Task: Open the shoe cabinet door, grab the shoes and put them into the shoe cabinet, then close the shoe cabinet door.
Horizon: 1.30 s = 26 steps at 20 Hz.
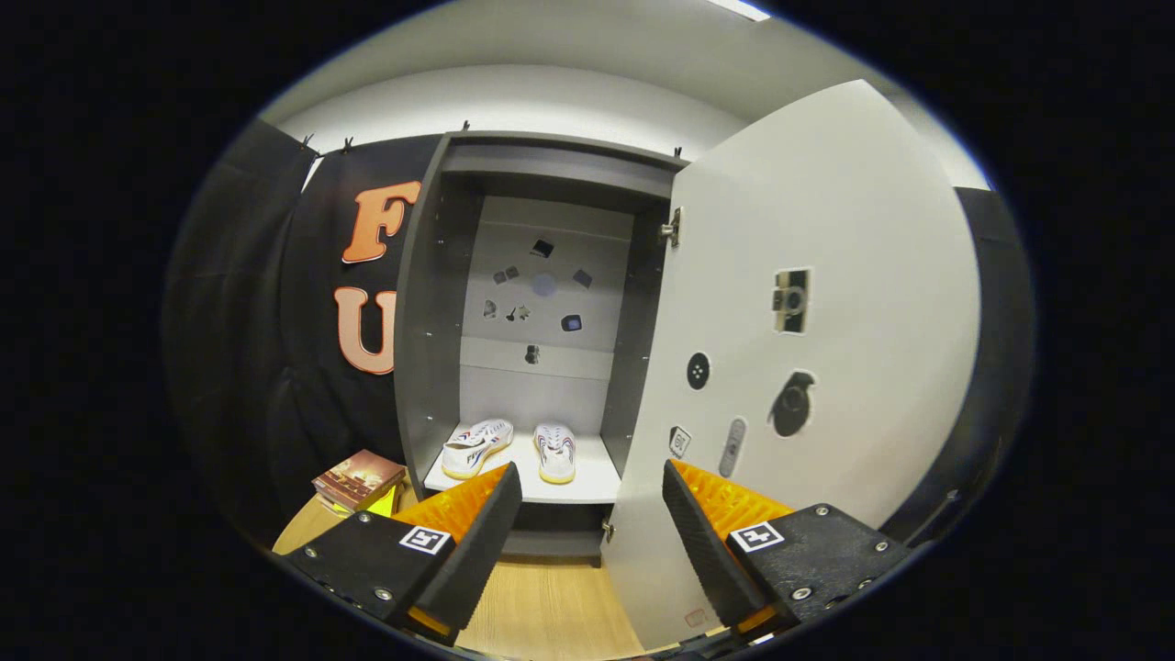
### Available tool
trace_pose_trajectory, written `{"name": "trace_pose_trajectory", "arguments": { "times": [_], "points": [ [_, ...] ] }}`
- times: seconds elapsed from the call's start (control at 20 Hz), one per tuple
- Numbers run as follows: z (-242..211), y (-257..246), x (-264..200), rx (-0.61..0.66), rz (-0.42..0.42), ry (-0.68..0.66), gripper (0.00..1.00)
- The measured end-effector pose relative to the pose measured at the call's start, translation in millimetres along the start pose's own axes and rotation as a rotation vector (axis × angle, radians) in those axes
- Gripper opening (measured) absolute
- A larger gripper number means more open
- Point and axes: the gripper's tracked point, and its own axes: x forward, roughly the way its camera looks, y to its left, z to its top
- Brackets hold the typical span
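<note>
With its jaws standing wide apart and holding nothing, the gripper [592, 487] is facing the shoe cabinet [532, 321].
Beyond the fingertips, two shoes [514, 448] are sitting on the cabinet's shelf [587, 482]; the cabinet's door [808, 349] is hanging open, right of the shelf.

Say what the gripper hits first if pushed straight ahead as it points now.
Probably the front edge of the shelf holding the shoes, or the open door edge beside it. The gripper is open and empty; depth is unclear.

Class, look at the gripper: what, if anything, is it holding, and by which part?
Nothing. The gripper is open, its fingers apart and empty, with both shoes already on the cabinet shelf beyond them.
</note>
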Motion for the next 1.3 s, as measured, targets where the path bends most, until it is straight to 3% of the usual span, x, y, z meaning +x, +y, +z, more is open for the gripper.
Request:
{"name": "trace_pose_trajectory", "arguments": {
  "times": [0.35, 0.65, 0.9, 1.3],
  "points": [
    [10, -74, -77, 0.004, -0.062, -0.025, 0.95],
    [2, -163, -107, -0.008, -0.129, -0.021, 0.95],
    [-24, -211, -89, 0.036, -0.133, 0.026, 0.95],
    [-59, -201, -37, 0.062, -0.018, 0.072, 0.95]
  ]
}}
